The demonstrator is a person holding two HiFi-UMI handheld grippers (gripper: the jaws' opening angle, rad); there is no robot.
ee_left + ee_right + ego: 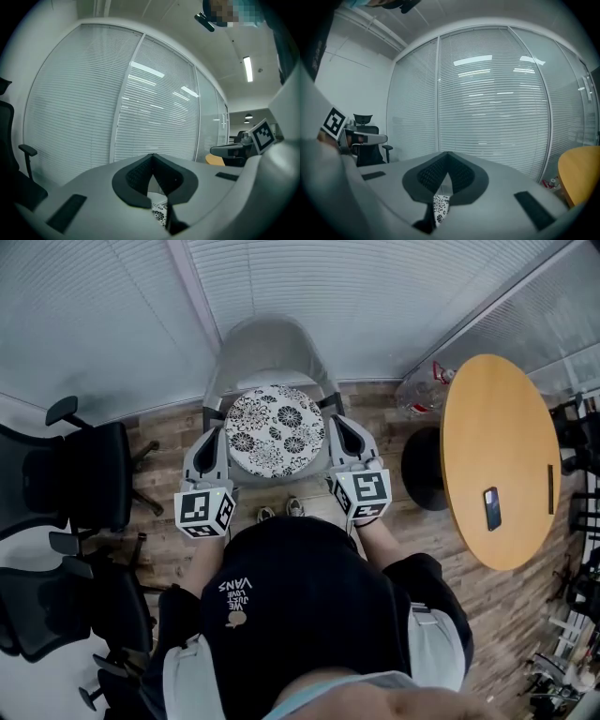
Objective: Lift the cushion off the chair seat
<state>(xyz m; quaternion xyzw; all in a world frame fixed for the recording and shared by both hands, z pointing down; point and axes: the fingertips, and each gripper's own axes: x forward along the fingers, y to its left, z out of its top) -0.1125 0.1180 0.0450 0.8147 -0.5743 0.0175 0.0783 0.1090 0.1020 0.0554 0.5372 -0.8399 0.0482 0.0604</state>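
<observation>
Left tongs and right tongs are both clamped shut on opposite edges of the round black-and-white floral cushion, over the grey plastic chair seat. The round wooden tabletop stands well apart.

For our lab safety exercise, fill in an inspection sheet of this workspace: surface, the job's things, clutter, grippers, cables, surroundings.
Surface: wood-look floor; round table at the right.
Job's things: patterned round cushion over the grey chair seat, gripped at both sides.
Clutter: phone on the table; clear bag by the wall.
Grippers: left hand-held gripper and right hand-held gripper each shut on the cushion's edge.
Cables: nothing seen.
Surroundings: blinds behind; black office chairs at left.
</observation>
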